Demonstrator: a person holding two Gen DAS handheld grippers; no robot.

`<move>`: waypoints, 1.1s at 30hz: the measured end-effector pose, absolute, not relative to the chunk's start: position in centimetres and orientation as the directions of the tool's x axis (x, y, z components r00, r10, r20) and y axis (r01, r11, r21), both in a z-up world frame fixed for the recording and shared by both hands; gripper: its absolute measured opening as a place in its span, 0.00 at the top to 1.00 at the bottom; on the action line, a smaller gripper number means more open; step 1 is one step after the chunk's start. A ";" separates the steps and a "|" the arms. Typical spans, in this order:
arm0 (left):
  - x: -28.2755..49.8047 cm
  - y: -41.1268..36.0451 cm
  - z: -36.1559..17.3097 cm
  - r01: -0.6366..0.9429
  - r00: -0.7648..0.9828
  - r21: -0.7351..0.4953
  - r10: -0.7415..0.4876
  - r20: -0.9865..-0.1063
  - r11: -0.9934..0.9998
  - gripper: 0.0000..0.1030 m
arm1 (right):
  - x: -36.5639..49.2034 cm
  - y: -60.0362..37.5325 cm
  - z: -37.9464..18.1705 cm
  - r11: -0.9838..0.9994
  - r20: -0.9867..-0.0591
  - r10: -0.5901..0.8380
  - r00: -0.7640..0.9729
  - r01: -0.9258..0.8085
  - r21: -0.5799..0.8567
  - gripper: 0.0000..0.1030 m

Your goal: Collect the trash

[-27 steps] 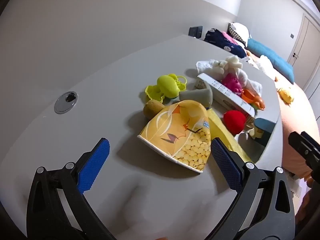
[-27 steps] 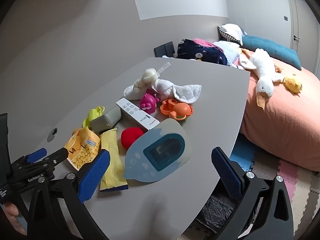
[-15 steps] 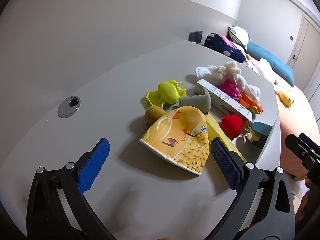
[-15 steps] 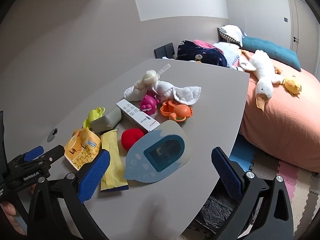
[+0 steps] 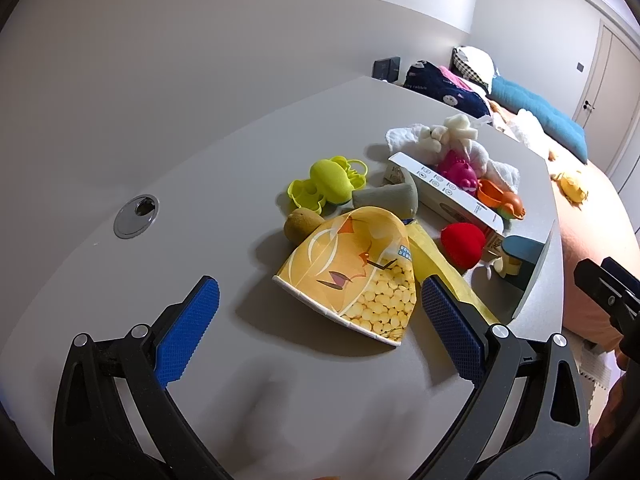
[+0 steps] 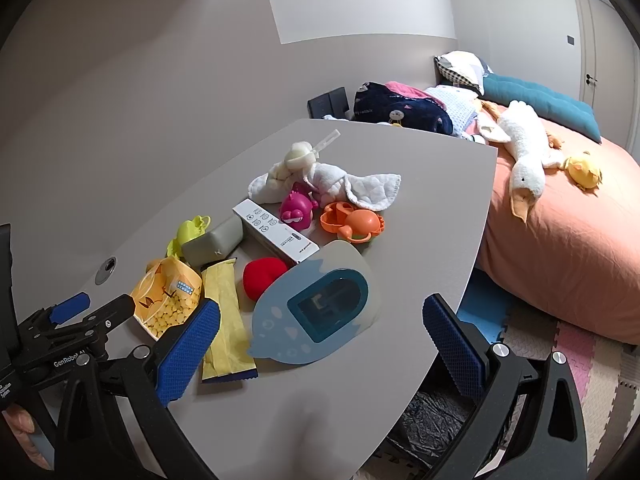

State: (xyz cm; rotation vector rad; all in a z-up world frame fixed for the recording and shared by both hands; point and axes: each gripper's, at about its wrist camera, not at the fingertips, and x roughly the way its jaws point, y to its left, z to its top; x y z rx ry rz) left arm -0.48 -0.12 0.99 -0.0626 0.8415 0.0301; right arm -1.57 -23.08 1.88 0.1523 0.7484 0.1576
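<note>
Status: collection not yet begun, judging by the layout. Both the left tongs [image 5: 316, 322] and the right tongs [image 6: 320, 350] stand fully spread and empty. All clutter remains on the worktop [image 6: 420, 248].

Likely trash: the flattened yellow snack cup [image 5: 356, 276], the yellow wrapper [image 6: 224, 316] and the blue blister card [image 6: 316, 310]. The toys beside them are probably not trash.

Position: the snack cup lies just ahead of the left tongs, between the lines of the two pads, not touching either. The blister card lies ahead of the right tongs, the wrapper near their left pad
</note>
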 end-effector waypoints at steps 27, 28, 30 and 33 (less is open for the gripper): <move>-0.6 -0.1 0.8 -0.069 0.667 -0.056 0.004 -0.745 0.996 0.05 | -1.7 -23.1 1.9 0.977 -0.663 0.197 0.722 -0.087 0.195 0.02; -0.5 0.0 0.8 -0.070 0.666 -0.058 0.003 -0.746 0.996 0.05 | -1.8 -23.1 1.9 0.977 -0.662 0.198 0.723 -0.087 0.196 0.02; -0.6 -0.1 0.8 -0.068 0.667 -0.056 0.004 -0.745 0.996 0.05 | -1.8 -23.2 1.9 0.977 -0.663 0.198 0.722 -0.087 0.196 0.02; -0.6 -0.1 0.8 -0.067 0.668 -0.055 0.004 -0.744 0.996 0.05 | -1.8 -23.2 1.9 0.977 -0.662 0.197 0.723 -0.087 0.196 0.02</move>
